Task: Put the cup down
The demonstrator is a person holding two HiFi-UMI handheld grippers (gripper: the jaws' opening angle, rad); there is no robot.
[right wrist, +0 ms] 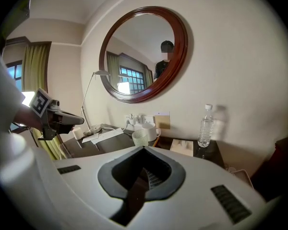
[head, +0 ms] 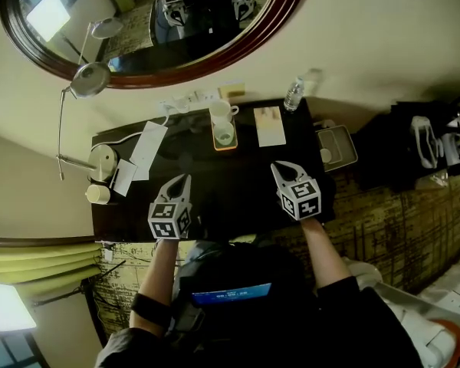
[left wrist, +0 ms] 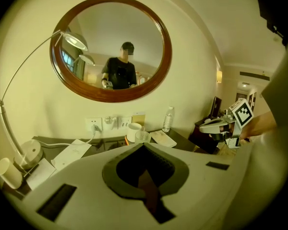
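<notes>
Your left tool (head: 185, 178) and right tool (head: 280, 165) hover over the worktop's (head: 230, 186) near edge, jaws pressed together on nothing. The glass cup (head: 224, 136) stands on an orange tray (head: 225, 149) at the far edge, touching a white mug (head: 221, 112).

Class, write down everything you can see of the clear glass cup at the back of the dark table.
The glass cup is a small clear tumbler whose wall looks textured, and it seems empty. It stands upright on a small orange-rimmed tray near the back edge of the dark table. A white mug stands right behind it on the same tray; whether the two touch cannot be told.
</notes>
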